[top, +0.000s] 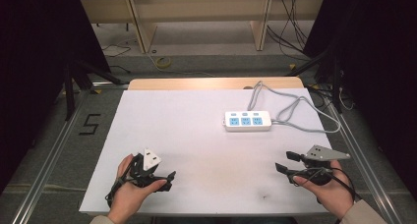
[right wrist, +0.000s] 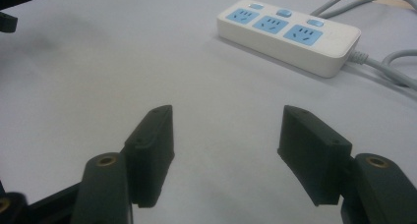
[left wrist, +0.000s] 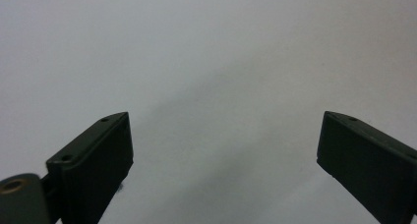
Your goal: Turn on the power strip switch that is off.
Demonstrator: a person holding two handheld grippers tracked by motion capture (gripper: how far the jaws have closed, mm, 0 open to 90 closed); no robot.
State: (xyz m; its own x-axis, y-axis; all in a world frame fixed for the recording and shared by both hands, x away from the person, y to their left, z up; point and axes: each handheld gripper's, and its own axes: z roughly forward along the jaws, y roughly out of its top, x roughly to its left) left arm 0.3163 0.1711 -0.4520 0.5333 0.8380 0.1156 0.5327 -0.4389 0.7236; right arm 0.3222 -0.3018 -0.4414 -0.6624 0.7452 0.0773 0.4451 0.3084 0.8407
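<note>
Both grippers idle, fingers wide, holding nothing.
I see the power strip [top: 248, 121] far from left gripper [top: 167, 177], nearer right gripper [top: 286, 162]; its cable [top: 300, 117] runs off desk [top: 196, 145].

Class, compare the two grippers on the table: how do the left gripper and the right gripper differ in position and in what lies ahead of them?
The left gripper sits near the table's front left; the right gripper sits near the front right. The left gripper faces bare white tabletop; the right gripper faces the white power strip with blue sockets, some way off. Both are hand-held, open and hold nothing.
</note>
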